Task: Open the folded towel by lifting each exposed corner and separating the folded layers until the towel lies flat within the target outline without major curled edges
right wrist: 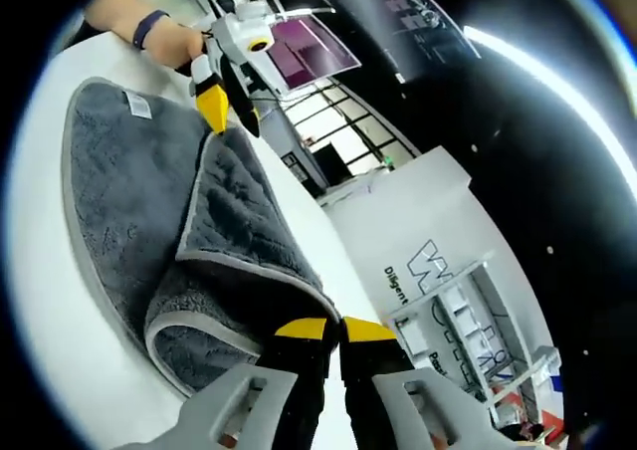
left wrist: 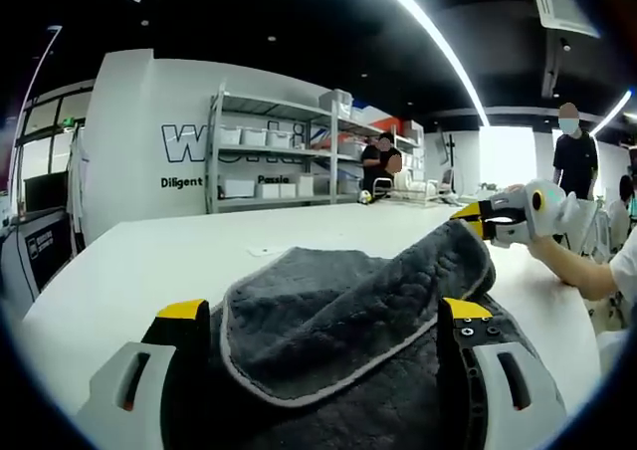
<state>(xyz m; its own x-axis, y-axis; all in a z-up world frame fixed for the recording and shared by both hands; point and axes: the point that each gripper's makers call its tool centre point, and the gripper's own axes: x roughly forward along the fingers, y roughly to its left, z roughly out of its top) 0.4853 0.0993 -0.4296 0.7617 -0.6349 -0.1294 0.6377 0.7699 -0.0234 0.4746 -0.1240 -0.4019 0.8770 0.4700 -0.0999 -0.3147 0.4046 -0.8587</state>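
A dark grey towel [left wrist: 338,311] with a light grey hem lies on the white table [left wrist: 149,261], with one layer raised and draped over the rest. In the left gripper view my left gripper [left wrist: 324,311] is open, its yellow-tipped jaws wide apart with the towel's near part between them. My right gripper [left wrist: 470,219] comes in from the right, shut on the lifted towel edge. In the right gripper view my right gripper [right wrist: 333,329] pinches the folded hem of the towel [right wrist: 129,191]. The left gripper [right wrist: 227,112] stands at the towel's far end, near a white label [right wrist: 137,104].
Bare white tabletop [right wrist: 60,340] runs along the towel. A metal shelf rack [left wrist: 279,151] with white boxes stands against the lettered wall behind. People stand far back [left wrist: 575,151]. The operator's forearm [left wrist: 587,271] reaches in from the right.
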